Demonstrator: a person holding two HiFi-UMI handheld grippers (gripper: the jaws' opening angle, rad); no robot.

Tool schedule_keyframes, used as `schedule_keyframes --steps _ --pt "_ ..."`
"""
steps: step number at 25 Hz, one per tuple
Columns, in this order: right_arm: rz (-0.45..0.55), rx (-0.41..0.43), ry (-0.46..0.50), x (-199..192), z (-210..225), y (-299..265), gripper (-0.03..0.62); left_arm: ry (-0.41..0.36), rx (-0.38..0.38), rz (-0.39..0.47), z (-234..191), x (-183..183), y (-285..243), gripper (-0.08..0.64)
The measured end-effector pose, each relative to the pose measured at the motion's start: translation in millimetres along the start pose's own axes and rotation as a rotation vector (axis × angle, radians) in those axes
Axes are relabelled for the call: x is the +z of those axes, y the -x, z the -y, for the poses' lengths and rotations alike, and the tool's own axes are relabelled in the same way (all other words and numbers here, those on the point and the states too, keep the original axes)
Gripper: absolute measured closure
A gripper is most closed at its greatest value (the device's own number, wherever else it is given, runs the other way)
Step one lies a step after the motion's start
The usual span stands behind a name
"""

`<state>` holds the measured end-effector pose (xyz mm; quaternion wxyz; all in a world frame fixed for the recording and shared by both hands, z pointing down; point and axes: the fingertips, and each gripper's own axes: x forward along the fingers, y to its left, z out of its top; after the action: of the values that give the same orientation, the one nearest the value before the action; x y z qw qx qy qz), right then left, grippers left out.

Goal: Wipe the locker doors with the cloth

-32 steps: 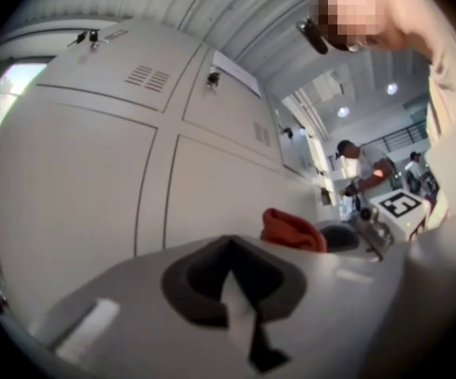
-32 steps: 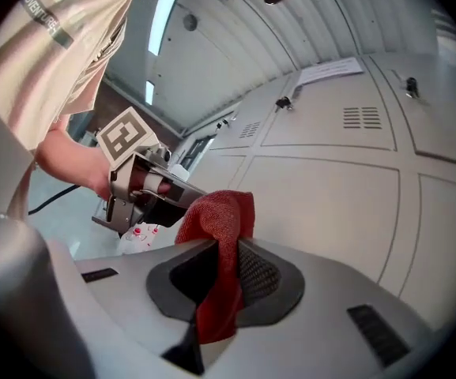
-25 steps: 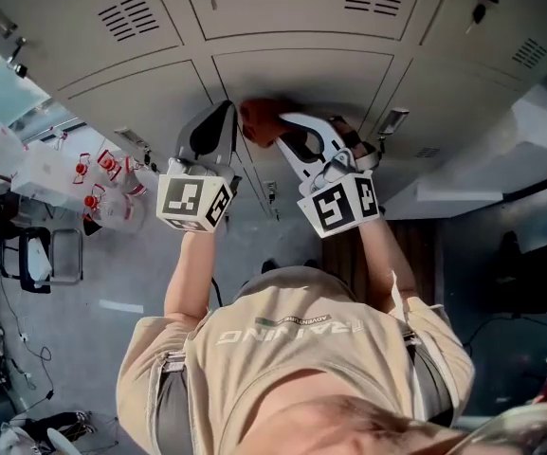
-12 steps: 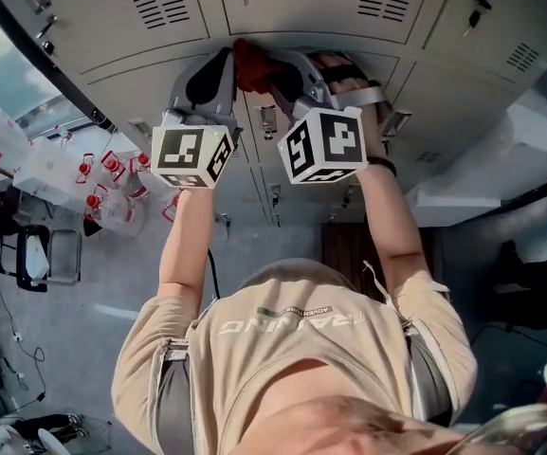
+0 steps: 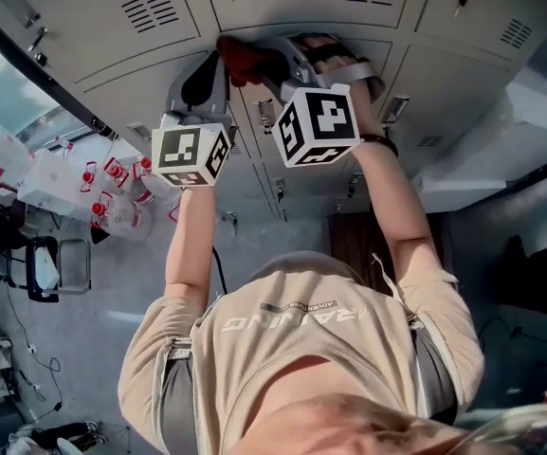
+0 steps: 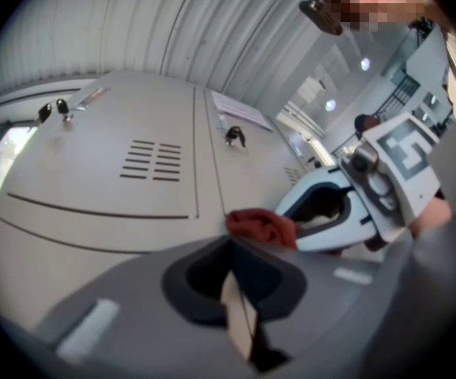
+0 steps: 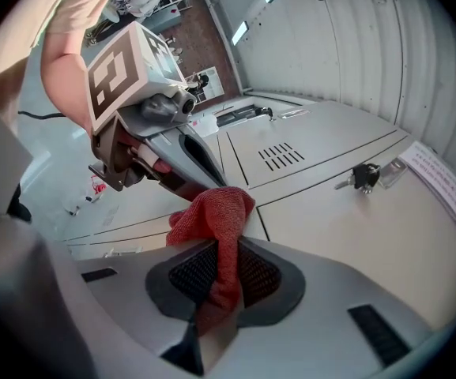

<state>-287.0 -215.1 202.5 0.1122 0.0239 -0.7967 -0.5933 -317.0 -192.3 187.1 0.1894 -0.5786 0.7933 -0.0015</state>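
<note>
Head view: the person reaches both arms up at a bank of grey locker doors (image 5: 112, 17), with the two grippers side by side against the metal.
Left gripper (image 6: 229, 247): the fingers are closed together with nothing clearly held. The tips rest at the door face just left of the cloth (image 7: 212, 212).
Cloth position: it is red and bunched, pressed on the door close to a seam between two doors. It sits between the tips of the two grippers.
Right gripper (image 7: 226, 247): the fingers are clamped on the cloth. A fold runs down between them and the bunch stands out past the tips.
Key (image 7: 363, 176): it hangs in a lock to the right of the cloth, apart from it.
Just changed: over the last second both grippers have climbed the locker face. The cloth was lower on the middle door and now sits near that door's top edge, below the vented row.
Meaning for the task: this looks like an upward stroke in progress. The strip covered is narrow, so most of the doors probably remain to be wiped.
Next move: likely a sideways shift or a return stroke downward. It calls for steady pressure while keeping clear of the key.
</note>
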Motion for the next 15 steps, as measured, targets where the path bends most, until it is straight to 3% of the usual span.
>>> schedule_keyframes --steps 10,15 --pt "-0.067 0.192 -0.067 -23 -93 -23 0.543 0.100 0.006 -0.123 12 -81 29 0.557" --pt "-0.079 0.237 -0.140 -32 -142 -28 0.543 0.123 0.004 -0.193 24 -130 48 0.557"
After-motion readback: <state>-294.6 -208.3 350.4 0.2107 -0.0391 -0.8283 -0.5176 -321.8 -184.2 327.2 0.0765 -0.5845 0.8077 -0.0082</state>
